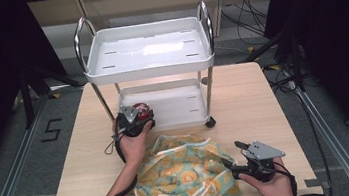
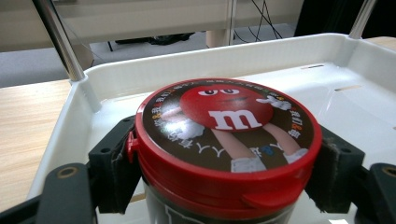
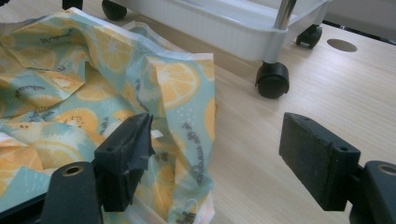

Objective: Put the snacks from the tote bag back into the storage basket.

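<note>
Our left hand-held gripper [image 2: 224, 163] is clenched around the candy jar [image 2: 224, 154], its two jaws pressing on opposite sides just under the red lid [image 2: 229, 126]. We hold the jar upright over the lower tray [image 2: 84, 88] of the white cart [image 1: 146, 48], at that tray's front left corner; we cannot tell whether its base already rests on the tray. We judge the jar to be stiff plastic with smooth, slick walls, light to moderate in weight, so gripping just below the lid's overhang is sensible: the rim would stop it from sliding down. Our right hand-held gripper [image 3: 224, 158] is released, jaws wide apart and holding nothing, just beside the soft, floppy fruit-print bag [image 3: 93, 93] lying crumpled on the worktop [image 3: 280, 116].
</note>
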Tool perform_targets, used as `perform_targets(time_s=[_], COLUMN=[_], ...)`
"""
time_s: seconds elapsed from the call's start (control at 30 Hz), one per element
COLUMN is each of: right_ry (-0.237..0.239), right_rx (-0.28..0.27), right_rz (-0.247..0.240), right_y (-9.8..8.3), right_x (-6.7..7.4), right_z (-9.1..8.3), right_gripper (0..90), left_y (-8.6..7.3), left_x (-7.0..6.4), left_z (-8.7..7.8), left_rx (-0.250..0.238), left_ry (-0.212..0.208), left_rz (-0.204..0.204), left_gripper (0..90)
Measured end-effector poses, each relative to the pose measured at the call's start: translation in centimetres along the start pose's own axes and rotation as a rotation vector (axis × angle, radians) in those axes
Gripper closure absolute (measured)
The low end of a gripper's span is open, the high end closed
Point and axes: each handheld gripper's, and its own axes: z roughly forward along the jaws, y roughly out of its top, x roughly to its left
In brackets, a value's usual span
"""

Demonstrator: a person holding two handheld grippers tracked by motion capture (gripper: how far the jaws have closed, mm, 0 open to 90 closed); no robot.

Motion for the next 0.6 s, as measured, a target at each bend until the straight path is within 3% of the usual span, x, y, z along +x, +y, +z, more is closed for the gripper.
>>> perform_targets(time_s=[0.37,0.4,0.6], right_ry=[0.007,0.006,0.008], right_rx=[0.012,0.024,0.026], right_rz=[0.017,0.049,0.052], right_y=[-0.02,-0.04,-0.02], right_x=[0.1,0.36,0.39], right_z=[0.01,-0.09,-0.09], right_gripper=[26.3,26.3,26.2], left_y=[-0.13,-0.12,-0.05], left_x=[0.01,0.01,0.03], left_z=[0.09,0.09,0.08], left_rx=[0.012,0.013,0.022], left_ry=[-0.004,-0.006,-0.009], left_rz=[-0.007,-0.006,-0.009], left_gripper=[23.0,23.0,22.9])
